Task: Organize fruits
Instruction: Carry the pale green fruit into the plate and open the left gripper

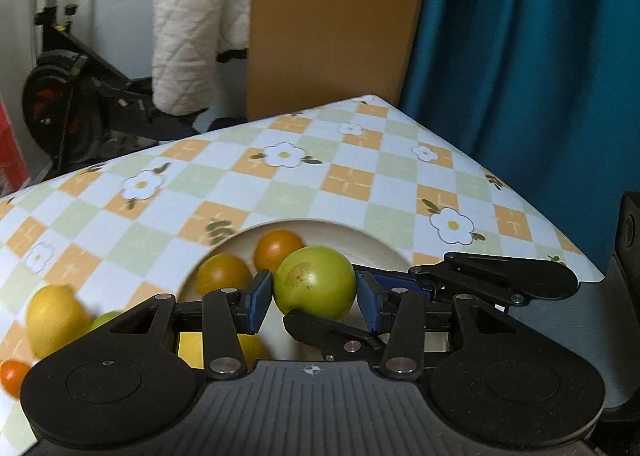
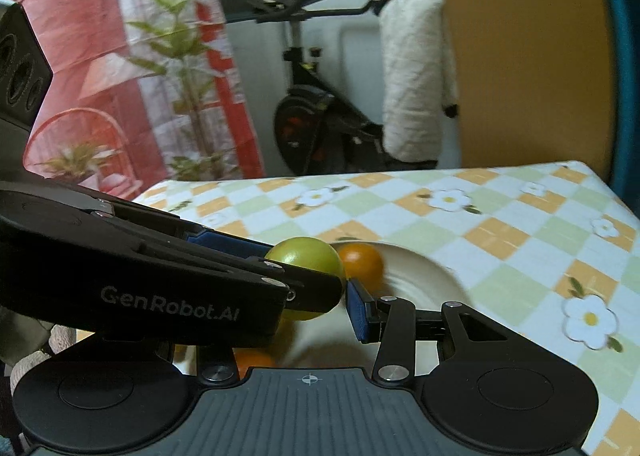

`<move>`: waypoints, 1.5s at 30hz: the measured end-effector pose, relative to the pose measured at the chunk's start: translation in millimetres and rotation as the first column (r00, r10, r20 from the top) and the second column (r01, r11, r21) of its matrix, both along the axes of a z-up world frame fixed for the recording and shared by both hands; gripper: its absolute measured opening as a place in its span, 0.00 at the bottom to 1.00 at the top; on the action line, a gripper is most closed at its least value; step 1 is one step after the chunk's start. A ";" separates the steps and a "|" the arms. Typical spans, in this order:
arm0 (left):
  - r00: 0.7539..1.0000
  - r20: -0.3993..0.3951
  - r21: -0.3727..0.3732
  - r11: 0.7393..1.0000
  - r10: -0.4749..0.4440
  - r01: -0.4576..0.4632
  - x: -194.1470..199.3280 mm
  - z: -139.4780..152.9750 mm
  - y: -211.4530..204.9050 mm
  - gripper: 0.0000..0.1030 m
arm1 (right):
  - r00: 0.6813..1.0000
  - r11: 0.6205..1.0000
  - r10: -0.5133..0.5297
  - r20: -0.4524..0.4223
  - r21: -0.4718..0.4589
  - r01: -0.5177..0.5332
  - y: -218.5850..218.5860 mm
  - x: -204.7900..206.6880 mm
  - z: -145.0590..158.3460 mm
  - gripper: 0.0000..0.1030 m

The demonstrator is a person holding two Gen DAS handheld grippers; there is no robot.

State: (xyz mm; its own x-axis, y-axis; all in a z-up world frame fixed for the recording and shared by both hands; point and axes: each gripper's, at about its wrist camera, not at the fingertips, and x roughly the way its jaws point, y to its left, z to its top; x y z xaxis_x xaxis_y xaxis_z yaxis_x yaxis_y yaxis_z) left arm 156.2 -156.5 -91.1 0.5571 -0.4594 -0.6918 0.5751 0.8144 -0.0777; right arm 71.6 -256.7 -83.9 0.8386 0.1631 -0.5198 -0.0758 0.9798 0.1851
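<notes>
One green fruit (image 1: 315, 282) is sitting between the blue pads (image 1: 258, 302) of your left gripper (image 1: 315, 302), and those pads are pinching it from its left and right sides. The fruit is showing in front of the near part of the cream plate (image 1: 372, 244), just near of two orange fruits (image 1: 278, 248) that are lying in the plate. Whether it is touching the plate I cannot tell.

Your right gripper (image 2: 308, 312) is coming in from the right and crossing the left one. In the left wrist view one of its black fingers (image 1: 328, 330) is passing just under the near side of the green fruit. In the right wrist view its right pad (image 2: 360, 310) is standing just beside the fruit's lower right edge, while its left finger is hiding behind the left gripper's body. You cannot tell from these views whether the right gripper is gripping the fruit or only standing close around it.

Further left on the checked tablecloth (image 1: 352, 176), a yellow lemon (image 1: 54, 316) is lying off the plate, with a small green fruit (image 1: 106, 318) just beside it and another orange fruit (image 1: 10, 376) at the near left edge.

Beyond the table's far edge, an exercise bike (image 1: 76, 96), a white quilted jacket (image 1: 192, 24), a brown board (image 1: 332, 16) and a teal curtain (image 1: 520, 56) are filling the background.
</notes>
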 end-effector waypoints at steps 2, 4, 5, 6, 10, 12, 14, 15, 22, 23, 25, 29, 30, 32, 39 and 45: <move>1.000 -0.008 0.005 1.000 -0.011 0.011 4.4 -3.4 -9.7 0.47 | 1.000 1.000 -0.026 -0.006 0.001 0.026 -8.4 1.3 -3.9 0.38; 1.000 -0.015 0.010 1.000 -0.018 0.019 7.7 -6.7 -16.7 0.47 | 0.999 0.999 -0.045 -0.013 0.000 0.045 -14.7 3.2 -8.1 0.38; 1.000 -0.018 0.013 1.000 -0.022 0.022 9.4 -8.2 -20.2 0.47 | 0.998 0.999 -0.054 -0.018 0.000 0.054 -18.1 4.3 -10.3 0.38; 0.999 -0.021 0.016 1.000 -0.024 0.025 10.8 -9.7 -22.7 0.47 | 0.998 0.998 -0.060 -0.022 -0.002 0.060 -20.4 4.9 -12.4 0.38; 0.999 -0.039 0.023 0.999 -0.027 0.028 17.4 -15.7 -28.8 0.48 | 0.996 0.997 -0.083 -0.042 -0.012 0.083 -25.9 10.1 -18.7 0.38; 0.999 -0.043 0.026 0.999 -0.027 0.028 19.8 -17.2 -31.0 0.48 | 0.995 0.996 -0.092 -0.049 -0.016 0.091 -28.4 12.1 -21.2 0.38; 0.999 -0.044 0.030 0.999 -0.028 0.030 21.4 -17.9 -33.2 0.48 | 0.994 0.995 -0.096 -0.052 -0.021 0.095 -28.9 13.9 -22.1 0.38; 0.999 -0.044 0.031 0.999 -0.029 0.030 21.9 -18.2 -33.9 0.48 | 0.994 0.995 -0.098 -0.053 -0.023 0.097 -29.5 14.7 -22.9 0.38; 0.998 -0.049 0.039 0.999 -0.027 0.029 25.1 -21.1 -37.6 0.48 | 0.992 0.994 -0.107 -0.064 -0.030 0.106 -30.6 18.3 -25.9 0.38; 0.998 -0.049 0.040 0.999 -0.027 0.029 25.3 -21.5 -38.0 0.48 | 0.992 0.994 -0.109 -0.066 -0.030 0.107 -30.5 18.7 -26.5 0.38; 0.998 -0.049 0.043 0.999 -0.026 0.028 25.3 -22.1 -38.2 0.48 | 0.991 0.994 -0.111 -0.070 -0.031 0.109 -30.4 19.4 -26.9 0.38; 0.999 -0.046 0.050 0.998 -0.024 0.026 24.8 -22.6 -39.8 0.48 | 0.991 0.993 -0.114 -0.073 -0.034 0.112 -29.4 19.6 -26.5 0.38; 0.999 -0.046 0.052 0.998 -0.023 0.026 24.7 -22.9 -40.2 0.48 | 0.990 0.993 -0.115 -0.075 -0.034 0.113 -29.2 20.2 -26.4 0.38; 0.999 -0.050 0.053 0.998 -0.021 0.024 24.9 -23.3 -40.7 0.48 | 0.990 0.993 -0.119 -0.077 -0.036 0.116 -29.0 20.4 -26.4 0.38; 0.998 -0.055 0.051 0.999 -0.013 0.015 25.0 -23.2 -40.5 0.47 | 0.989 0.991 -0.124 -0.076 -0.050 0.120 -28.9 21.0 -22.4 0.38; 0.999 -0.034 0.034 0.999 -0.015 0.016 19.2 -13.8 -37.7 0.47 | 0.990 0.990 -0.128 -0.063 -0.064 0.124 -27.7 18.1 -14.8 0.39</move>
